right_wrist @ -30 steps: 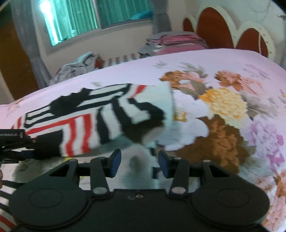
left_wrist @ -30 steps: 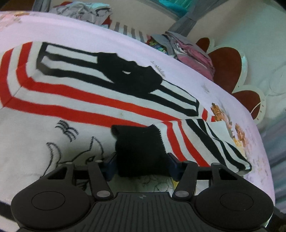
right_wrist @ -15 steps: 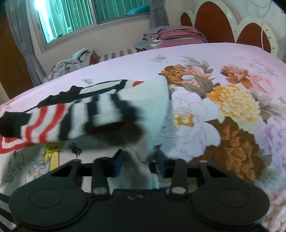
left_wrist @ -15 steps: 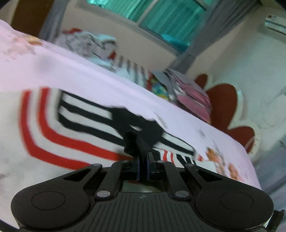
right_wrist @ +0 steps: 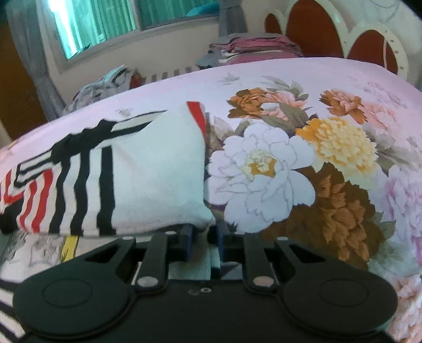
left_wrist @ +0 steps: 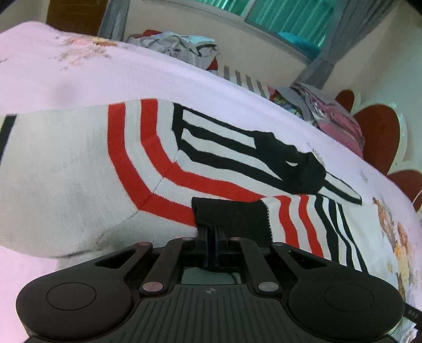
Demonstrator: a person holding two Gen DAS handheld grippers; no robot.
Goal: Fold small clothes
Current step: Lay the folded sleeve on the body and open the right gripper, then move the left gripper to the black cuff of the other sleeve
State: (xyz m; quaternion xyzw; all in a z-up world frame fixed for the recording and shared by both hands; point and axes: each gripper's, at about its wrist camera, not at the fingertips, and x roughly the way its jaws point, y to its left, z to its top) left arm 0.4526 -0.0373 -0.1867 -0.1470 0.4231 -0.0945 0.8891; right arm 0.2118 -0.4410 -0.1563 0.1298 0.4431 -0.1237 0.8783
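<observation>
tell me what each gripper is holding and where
The left gripper is shut on the sweater's black cuff. The right gripper's jaws are closing on the sweater's folded white edge.

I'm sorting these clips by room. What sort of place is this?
Most likely a bedroom: a floral bedsheet over a bed, a scalloped headboard behind it, and folded clothes stacked under a curtained window.

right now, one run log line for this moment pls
left tool: shut on cuff | right tool: closing on sweater fold | sweater: on bed, sleeve folded across
</observation>
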